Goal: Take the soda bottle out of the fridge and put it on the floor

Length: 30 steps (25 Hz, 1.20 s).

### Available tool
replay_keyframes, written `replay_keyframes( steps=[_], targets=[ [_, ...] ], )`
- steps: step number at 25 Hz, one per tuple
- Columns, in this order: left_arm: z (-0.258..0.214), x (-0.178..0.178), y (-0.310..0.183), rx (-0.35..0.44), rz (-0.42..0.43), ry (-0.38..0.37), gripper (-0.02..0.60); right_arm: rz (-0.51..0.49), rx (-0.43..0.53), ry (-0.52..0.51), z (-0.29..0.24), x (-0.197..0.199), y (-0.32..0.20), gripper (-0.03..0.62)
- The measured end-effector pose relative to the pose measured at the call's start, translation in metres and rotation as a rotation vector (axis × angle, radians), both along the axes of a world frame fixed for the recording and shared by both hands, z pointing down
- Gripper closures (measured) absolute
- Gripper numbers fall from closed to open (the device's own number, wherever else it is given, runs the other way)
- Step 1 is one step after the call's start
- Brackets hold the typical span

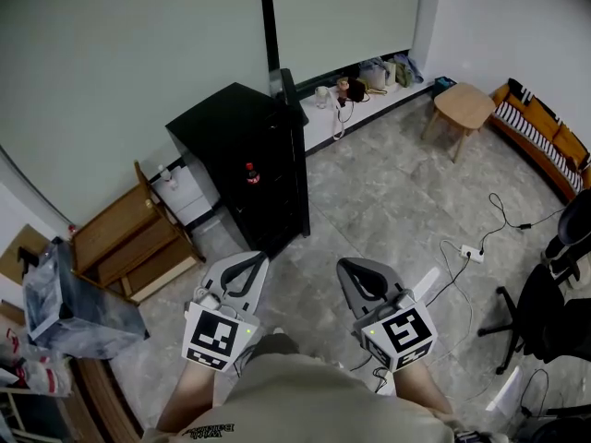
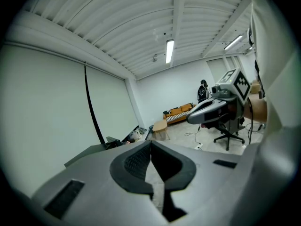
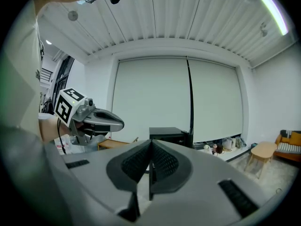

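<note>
The black fridge (image 1: 222, 123) stands by the window wall, its door (image 1: 295, 127) swung open. A dark soda bottle (image 1: 250, 173) with a red label shows upright in the open front. Both grippers are held low in front of the person, well short of the fridge. My left gripper (image 1: 247, 264) is shut with nothing in it, jaws meeting in the left gripper view (image 2: 151, 144). My right gripper (image 1: 349, 268) is also shut and empty (image 3: 151, 144). The fridge (image 3: 169, 134) shows ahead in the right gripper view, with the left gripper (image 3: 101, 120) at its left.
A wooden shelf unit (image 1: 129, 243) and a plastic bag (image 1: 65, 293) sit left of the fridge. A wooden stool (image 1: 464, 107), a striped bench (image 1: 545, 141), a power strip with cables (image 1: 472, 252) and an office chair (image 1: 554, 312) are to the right. Small items line the window ledge (image 1: 369, 77).
</note>
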<state>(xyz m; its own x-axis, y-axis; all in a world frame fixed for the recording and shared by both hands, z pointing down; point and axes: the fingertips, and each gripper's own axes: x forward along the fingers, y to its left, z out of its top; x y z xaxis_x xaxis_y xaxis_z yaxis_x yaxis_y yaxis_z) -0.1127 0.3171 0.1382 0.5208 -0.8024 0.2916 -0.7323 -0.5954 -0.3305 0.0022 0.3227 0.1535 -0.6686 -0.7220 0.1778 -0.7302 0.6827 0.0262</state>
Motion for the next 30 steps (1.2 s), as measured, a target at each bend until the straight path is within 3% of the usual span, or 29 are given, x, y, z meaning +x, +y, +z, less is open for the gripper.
replay_keyframes(
  steps=[12,17,30],
  targets=[
    [0.007,0.016,-0.028,0.008,0.018,0.018,0.575,0.026,-0.026,0.004,0.015,0.013,-0.029,0.597],
    [0.009,0.016,-0.047,-0.002,0.037,0.066,0.575,0.028,-0.036,0.016,0.023,0.009,-0.048,0.597],
    [0.045,-0.019,-0.154,-0.063,0.025,0.031,0.575,0.019,-0.07,0.07,0.038,-0.032,-0.149,0.597]
  ],
)
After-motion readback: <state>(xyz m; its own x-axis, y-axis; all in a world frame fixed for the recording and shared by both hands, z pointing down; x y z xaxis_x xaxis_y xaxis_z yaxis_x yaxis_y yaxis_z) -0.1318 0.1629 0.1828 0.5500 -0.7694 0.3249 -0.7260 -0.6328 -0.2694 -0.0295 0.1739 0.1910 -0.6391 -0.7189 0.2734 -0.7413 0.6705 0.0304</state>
